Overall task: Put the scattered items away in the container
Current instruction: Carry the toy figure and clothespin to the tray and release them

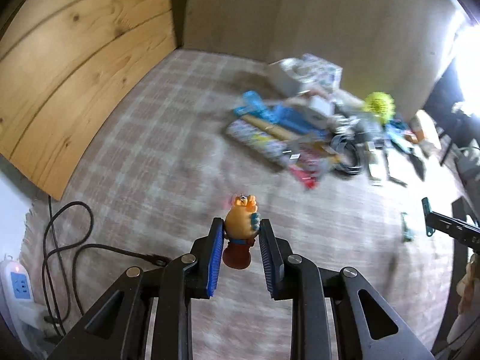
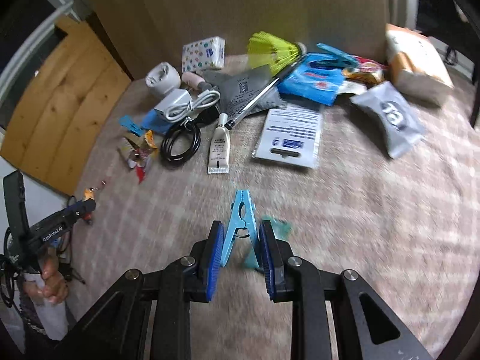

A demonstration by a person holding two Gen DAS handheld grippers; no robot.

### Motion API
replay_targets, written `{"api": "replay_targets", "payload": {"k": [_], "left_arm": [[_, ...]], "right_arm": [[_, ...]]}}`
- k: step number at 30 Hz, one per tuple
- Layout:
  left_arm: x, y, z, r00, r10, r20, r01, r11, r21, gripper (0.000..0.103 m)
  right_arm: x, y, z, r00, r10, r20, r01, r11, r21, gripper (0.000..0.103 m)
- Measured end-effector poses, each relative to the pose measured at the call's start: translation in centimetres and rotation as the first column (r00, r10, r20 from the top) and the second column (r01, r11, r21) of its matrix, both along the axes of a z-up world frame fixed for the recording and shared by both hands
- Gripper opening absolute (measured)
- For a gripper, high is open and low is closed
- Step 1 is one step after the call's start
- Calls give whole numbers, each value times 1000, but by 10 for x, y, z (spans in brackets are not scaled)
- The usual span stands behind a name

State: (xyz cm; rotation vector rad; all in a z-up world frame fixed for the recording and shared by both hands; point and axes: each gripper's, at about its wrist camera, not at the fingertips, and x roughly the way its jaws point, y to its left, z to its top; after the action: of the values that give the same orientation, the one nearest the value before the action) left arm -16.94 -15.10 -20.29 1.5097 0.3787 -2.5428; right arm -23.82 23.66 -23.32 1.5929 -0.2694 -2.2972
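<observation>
Two small catches, one in each hand-held gripper.
The left hand-held gripper (image 1: 241, 228) pinches an orange figurine (image 1: 240, 225); the right hand-held gripper (image 2: 241, 229) clamps a blue clothespin (image 2: 240, 225) above the carpet (image 2: 360, 225).

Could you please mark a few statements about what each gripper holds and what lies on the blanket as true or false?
1. The left gripper holds an orange toy figure. True.
2. The right gripper is empty. False: it grips a light blue clothespin.
3. A yellow shuttlecock lies in the clutter. True.
4. The coiled black cable hangs from the right fingers. False: it lies on the blanket.
5. A white tube lies beside that cable. True.
</observation>
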Motion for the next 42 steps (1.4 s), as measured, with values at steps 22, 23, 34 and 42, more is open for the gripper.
{"api": "replay_targets", "payload": {"k": [22,23,34,42], "left_arm": [[-33,369,86,848,-506,-161,519,853,56,26],[-33,383,87,839,-520,-161,535,843,61,26],[-41,584,82,715,-687,-129,699,709,95,26],[-57,671,71,688,-721,-86,726,683,80,26]], "right_arm": [[123,257,69,925,-358,-129,359,933,-15,22],[129,269,70,918,-373,-131,375,927,-15,22],[160,411,56,855,-512,-77,513,858,-7,22],[157,458,33,851,-525,-14,525,851,-8,22]]}}
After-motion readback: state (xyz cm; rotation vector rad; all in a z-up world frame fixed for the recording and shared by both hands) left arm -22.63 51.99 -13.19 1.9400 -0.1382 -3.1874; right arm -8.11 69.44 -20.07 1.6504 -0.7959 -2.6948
